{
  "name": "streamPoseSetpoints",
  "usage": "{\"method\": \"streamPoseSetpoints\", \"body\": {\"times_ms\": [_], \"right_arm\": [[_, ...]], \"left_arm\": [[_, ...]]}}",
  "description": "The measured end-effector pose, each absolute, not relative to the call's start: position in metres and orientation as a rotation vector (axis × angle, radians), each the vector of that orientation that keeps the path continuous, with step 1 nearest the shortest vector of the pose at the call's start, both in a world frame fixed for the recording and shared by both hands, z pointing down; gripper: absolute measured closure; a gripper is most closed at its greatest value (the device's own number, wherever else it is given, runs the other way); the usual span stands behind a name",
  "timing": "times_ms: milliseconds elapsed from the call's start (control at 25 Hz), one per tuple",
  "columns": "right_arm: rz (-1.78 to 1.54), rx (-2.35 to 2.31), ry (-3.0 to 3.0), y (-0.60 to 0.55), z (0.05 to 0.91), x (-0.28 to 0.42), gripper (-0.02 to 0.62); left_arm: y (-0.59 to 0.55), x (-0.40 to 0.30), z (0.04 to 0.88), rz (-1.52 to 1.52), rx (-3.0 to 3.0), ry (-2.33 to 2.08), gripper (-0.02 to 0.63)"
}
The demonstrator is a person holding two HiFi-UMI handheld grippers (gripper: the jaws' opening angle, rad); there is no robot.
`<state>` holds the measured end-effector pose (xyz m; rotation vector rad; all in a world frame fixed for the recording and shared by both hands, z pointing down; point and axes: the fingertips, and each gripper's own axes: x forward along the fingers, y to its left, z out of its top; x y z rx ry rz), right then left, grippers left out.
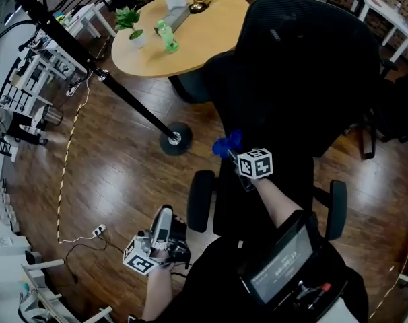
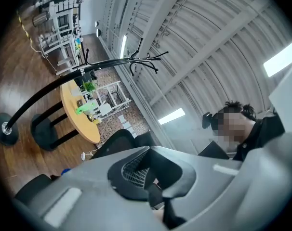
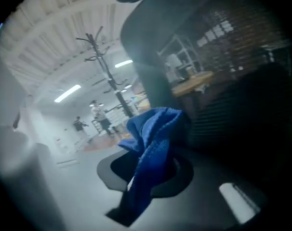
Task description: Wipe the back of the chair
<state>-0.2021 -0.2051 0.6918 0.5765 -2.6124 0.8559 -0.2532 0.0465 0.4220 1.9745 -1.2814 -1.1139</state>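
Note:
The black mesh chair back [image 1: 305, 66] rises in the middle right of the head view, seen from behind. My right gripper [image 1: 235, 155] is shut on a blue cloth [image 1: 227, 144], held against the lower left edge of the back, above the left armrest [image 1: 200, 200]. In the right gripper view the bunched cloth [image 3: 153, 143] hangs from the jaws, with the dark chair back [image 3: 242, 114] just to its right. My left gripper [image 1: 165, 215] hangs low at the left, away from the chair; it points upward, and its jaws look shut with nothing in them.
A round wooden table [image 1: 211, 39] behind the chair carries a potted plant [image 1: 131, 25] and a green bottle [image 1: 167, 38]. A coat stand's black pole runs to its round base [image 1: 176, 138] left of the chair. Racks line the left wall. A cable and plug [image 1: 96, 231] lie on the floor.

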Motion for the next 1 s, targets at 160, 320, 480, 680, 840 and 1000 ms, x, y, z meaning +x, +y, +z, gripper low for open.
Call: {"method": "streamPoseSetpoints", "body": {"times_ms": [160, 320, 480, 680, 840, 1000], "right_arm": [[0.872, 0.861, -2.466, -0.252, 0.727, -0.125, 0.535], [0.847, 0.969, -2.441, -0.269, 0.73, -0.067, 0.535], [0.854, 1.144, -2.364, -0.285, 0.726, 0.005, 0.535], [0.863, 1.357, -2.25, -0.302, 0.721, 0.093, 0.535], [0.881, 1.521, -2.2, -0.309, 0.702, 0.15, 0.535], [0.856, 1.673, -2.157, -0.316, 0.671, 0.198, 0.535]], "left_arm": [[0.034, -0.236, 0.425, -1.071, 1.986, -1.243, 0.614], [0.017, -0.215, 0.431, -1.044, 2.001, -1.179, 0.614], [-0.006, -0.187, 0.428, -1.014, 2.042, -1.079, 0.614], [-0.029, -0.152, 0.429, -0.98, 2.077, -0.97, 0.614], [-0.04, -0.131, 0.432, -0.972, 2.09, -0.898, 0.614], [-0.05, -0.117, 0.428, -0.985, 2.103, -0.835, 0.614]]}}
